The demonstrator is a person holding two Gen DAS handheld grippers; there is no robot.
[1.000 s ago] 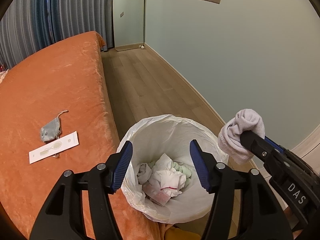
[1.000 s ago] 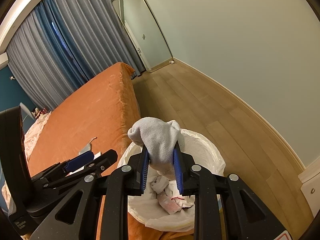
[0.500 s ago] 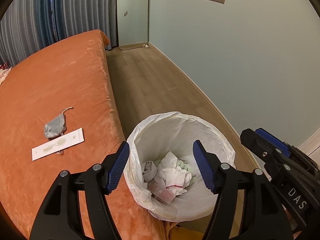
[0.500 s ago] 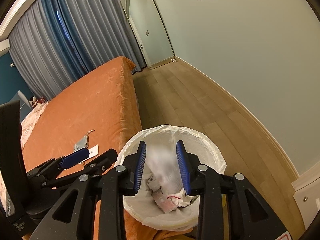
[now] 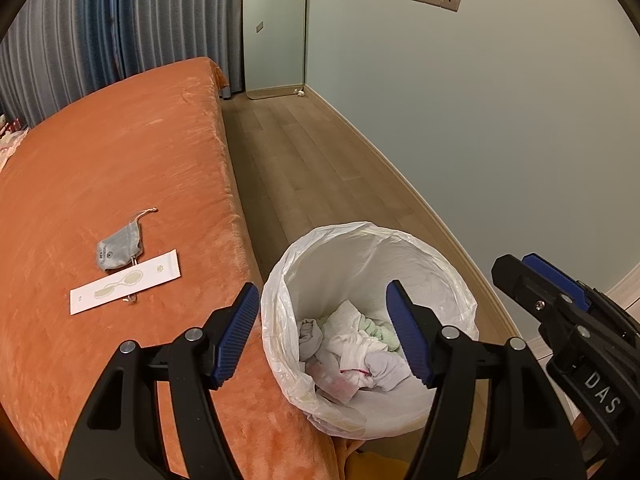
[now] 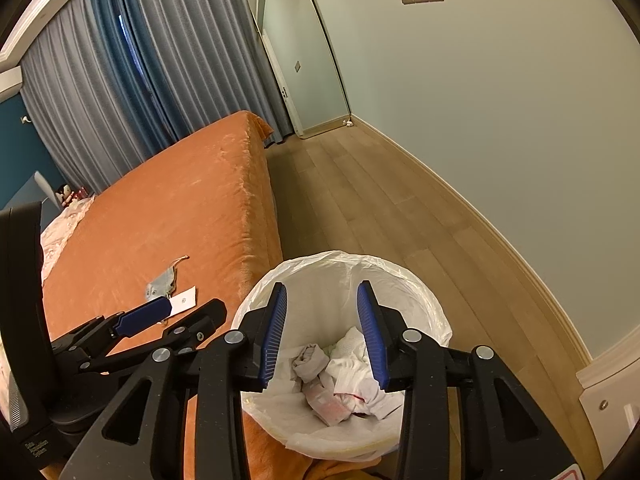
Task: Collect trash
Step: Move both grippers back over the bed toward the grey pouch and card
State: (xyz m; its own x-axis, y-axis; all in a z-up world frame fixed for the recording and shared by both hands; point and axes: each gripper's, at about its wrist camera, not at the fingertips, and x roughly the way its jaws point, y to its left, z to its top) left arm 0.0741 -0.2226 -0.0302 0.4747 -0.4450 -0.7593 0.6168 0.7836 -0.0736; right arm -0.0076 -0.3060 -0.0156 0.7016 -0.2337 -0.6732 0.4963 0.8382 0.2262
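Both tongs empty over the bin (image 6: 420,292).
Your right tongs (image 6: 322,334) are opening, left tongs (image 5: 320,336) released; pouch (image 5: 118,248) and card (image 5: 124,282) lie on the bed (image 5: 120,160).

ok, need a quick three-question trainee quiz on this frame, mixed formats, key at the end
1. True or false: the right tool is clamped on a piece of trash.
2. Which of these lies on the orange bed cover? A) a crumpled tissue B) a grey drawstring pouch C) a plastic bottle
3. Fill in: the white paper packet lies on the bed, touching the ____.

Key
1. False: its jaws are opening with nothing between them, above the lined trash bin.
2. B
3. Pouch
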